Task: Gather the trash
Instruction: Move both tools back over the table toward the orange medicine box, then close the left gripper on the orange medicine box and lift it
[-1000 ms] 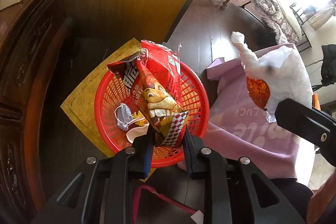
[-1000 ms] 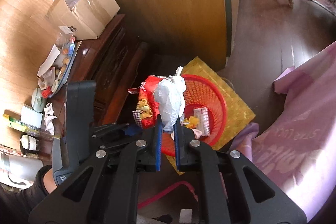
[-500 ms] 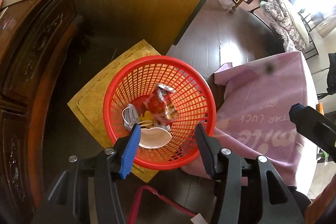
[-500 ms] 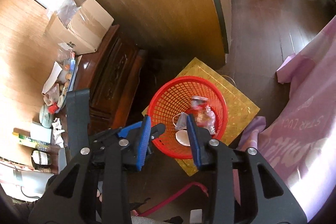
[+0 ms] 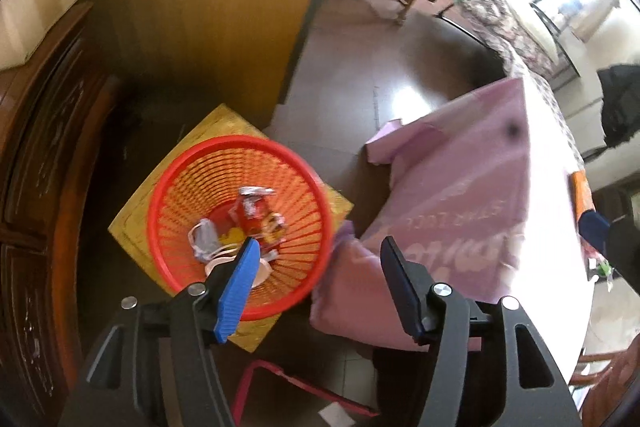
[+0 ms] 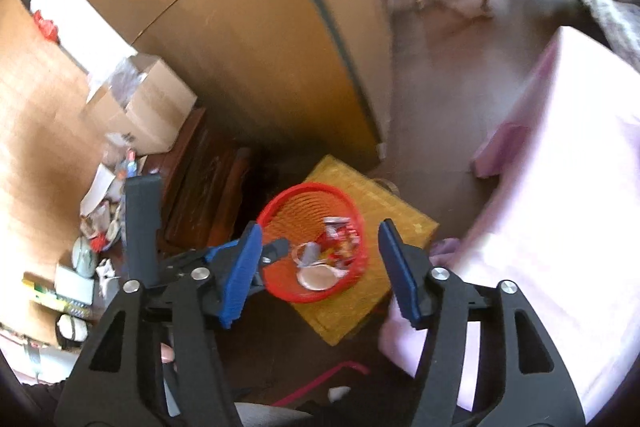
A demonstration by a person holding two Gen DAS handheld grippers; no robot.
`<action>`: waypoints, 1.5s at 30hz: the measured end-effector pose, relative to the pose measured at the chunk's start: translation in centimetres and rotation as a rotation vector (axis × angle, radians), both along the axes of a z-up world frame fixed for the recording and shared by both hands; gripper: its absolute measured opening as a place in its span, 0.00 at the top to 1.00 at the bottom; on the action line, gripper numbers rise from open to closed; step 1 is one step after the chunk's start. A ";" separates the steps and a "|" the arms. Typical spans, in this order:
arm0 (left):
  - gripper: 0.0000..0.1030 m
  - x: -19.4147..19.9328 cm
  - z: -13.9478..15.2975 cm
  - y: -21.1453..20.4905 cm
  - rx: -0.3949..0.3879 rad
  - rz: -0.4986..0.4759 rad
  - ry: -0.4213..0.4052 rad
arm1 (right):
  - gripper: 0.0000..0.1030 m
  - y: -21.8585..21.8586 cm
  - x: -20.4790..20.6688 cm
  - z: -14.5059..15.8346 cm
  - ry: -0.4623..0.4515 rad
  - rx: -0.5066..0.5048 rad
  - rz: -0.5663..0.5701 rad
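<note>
We hold both tools over the red basket (image 5: 240, 227), which sits on a yellow mat (image 6: 372, 267) on the floor just beside the pink-draped worktop (image 5: 480, 207). The left tool (image 5: 316, 251) is opening, nothing between its fingers; the right tool (image 6: 320, 239) is opening too, also bare. The trash (image 5: 256, 215) lies at the bottom of the basket. To do this step well, we judge, we let both tools spread fully and lift clear of the rim before turning toward the worktop.
</note>
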State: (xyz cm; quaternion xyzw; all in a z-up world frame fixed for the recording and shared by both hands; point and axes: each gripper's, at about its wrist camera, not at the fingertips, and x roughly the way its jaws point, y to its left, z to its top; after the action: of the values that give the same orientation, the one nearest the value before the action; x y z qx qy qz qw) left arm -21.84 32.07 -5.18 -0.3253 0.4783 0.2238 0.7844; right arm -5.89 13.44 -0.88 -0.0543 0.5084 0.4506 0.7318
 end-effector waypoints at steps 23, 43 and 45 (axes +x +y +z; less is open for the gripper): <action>0.28 15.0 7.1 -16.1 0.070 -0.311 -0.116 | 0.27 -24.0 9.1 1.1 -0.120 0.048 -0.407; 0.18 26.1 4.5 -25.2 0.034 -0.424 -0.048 | 0.16 -33.4 12.5 -0.2 -0.200 0.041 -0.597; 0.13 27.4 4.5 -25.7 0.017 -0.412 -0.051 | 0.16 -34.1 12.8 -0.4 -0.189 0.043 -0.603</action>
State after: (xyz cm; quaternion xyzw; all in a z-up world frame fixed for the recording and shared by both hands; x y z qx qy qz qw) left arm 5.54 6.38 -0.73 -0.2197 0.5127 0.0542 0.8282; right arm 6.92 -20.62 -1.30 0.0726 0.4218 0.2169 0.8774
